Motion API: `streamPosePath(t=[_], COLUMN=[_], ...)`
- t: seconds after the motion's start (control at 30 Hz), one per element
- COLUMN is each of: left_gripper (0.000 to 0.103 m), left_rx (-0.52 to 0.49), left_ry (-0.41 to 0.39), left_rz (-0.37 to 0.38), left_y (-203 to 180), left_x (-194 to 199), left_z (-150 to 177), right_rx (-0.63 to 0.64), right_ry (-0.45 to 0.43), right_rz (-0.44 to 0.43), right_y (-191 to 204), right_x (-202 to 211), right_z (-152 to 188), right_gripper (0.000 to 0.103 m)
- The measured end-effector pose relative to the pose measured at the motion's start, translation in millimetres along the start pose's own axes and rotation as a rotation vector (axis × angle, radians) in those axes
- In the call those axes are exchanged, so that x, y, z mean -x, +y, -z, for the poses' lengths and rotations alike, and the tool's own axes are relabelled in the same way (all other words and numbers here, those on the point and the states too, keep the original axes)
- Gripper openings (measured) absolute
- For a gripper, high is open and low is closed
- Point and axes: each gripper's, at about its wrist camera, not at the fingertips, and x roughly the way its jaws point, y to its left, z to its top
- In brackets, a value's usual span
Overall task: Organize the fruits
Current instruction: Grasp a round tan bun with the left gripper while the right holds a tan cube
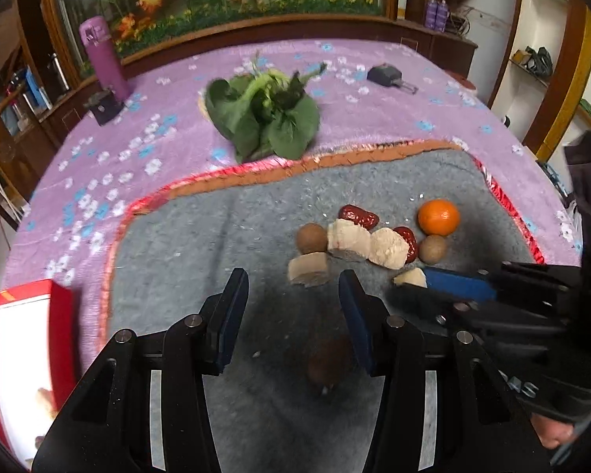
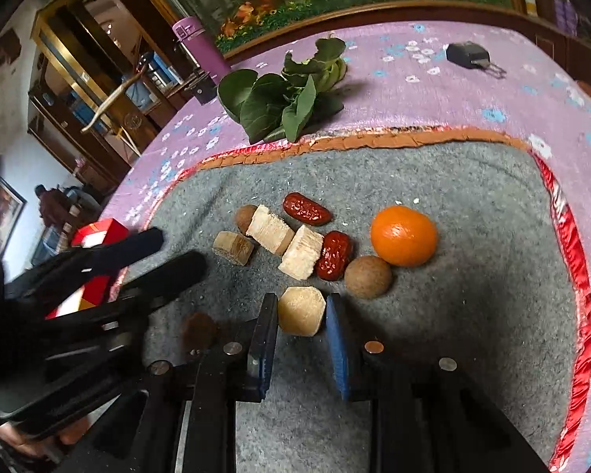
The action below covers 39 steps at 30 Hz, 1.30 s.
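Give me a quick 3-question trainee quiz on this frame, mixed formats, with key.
1. True or false: the right gripper has a pale cut chunk between its fingers.
2. Multiple choice: what lies on the purple cloth beyond the grey mat? A) leafy greens B) a banana C) a plate
3. Fill in: the left gripper is ____, with a blurred brown fruit on the mat below it.

Key: 1 true; 2 A; 3 open. Whether the right fingers already press the chunk cannot be told.
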Motion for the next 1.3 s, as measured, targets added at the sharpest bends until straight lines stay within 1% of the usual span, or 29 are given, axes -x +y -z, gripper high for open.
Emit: streamPosePath(t=[0.1, 0.2, 0.33, 0.4, 0.53, 0.7, 0.77, 0.9, 1.1, 1.13, 1.2, 1.3], left_gripper=[0.047, 0.047, 0.047, 0.042, 0.024, 0.024, 0.024, 0.024, 0.024, 0.024, 0.024, 0.024], left_rx=[-0.009, 0.006, 0.008, 0.012, 0.007, 0.015, 0.029, 0.033, 0.076, 0.083, 0.092, 0.115], left_ry=[0.023, 0.042, 0.047, 0.046, 0.023, 0.014, 0.0, -0.06, -0.127, -0.144, -0.167, -0.199], left_rz=[0.002, 0.018, 0.022, 0.032, 0.053, 0.067, 0.061, 0.022, -0.014, -0.03, -0.065, -0.09], left_y=[-3.5, -0.7, -0.1, -0.6, -1.6, 4.6, 9.8, 19.6, 36.9, 38.8, 40.3, 42.9], left_x=[-11.0, -20.8, -30.6, -34.4, -36.1, -32.5, -26.2, -0.4, 37.7, 45.5, 55.3, 68.0], left_z=[0.1, -1.3, -3.7, -5.0, -5.3, -2.0, 0.7, 10.1, 36.9, 42.8, 50.1, 57.8], right_rx=[-0.028, -0.036, -0.035, -0.032, -0.005, 0.027, 0.036, 0.042, 0.078, 0.085, 0.103, 0.126], right_ry=[0.019, 0.021, 0.02, 0.019, 0.013, 0.002, -0.002, -0.006, -0.036, -0.042, -0.053, -0.054], right_rz=[-0.044, -0.052, -0.055, -0.054, -0.04, -0.028, -0.027, -0.047, -0.08, -0.082, -0.078, -0.051], right_y=[-2.6, -2.2, -0.6, 0.0, 4.4, 10.6, 11.9, 10.3, 18.8, 20.5, 24.0, 28.8], right_x=[-1.9, -0.7, -2.1, -2.7, -4.0, -5.8, -6.6, -8.4, -4.9, -4.5, -3.8, -7.2], right_z=[0.2, -1.1, -1.8, -2.1, -1.9, -1.1, -1.7, -3.7, -0.7, -0.5, 0.0, 1.9], right_gripper=[0.024, 0.024, 0.024, 0.024, 0.024, 0.024, 0.024, 0.024, 0.024, 0.024, 0.024, 0.024])
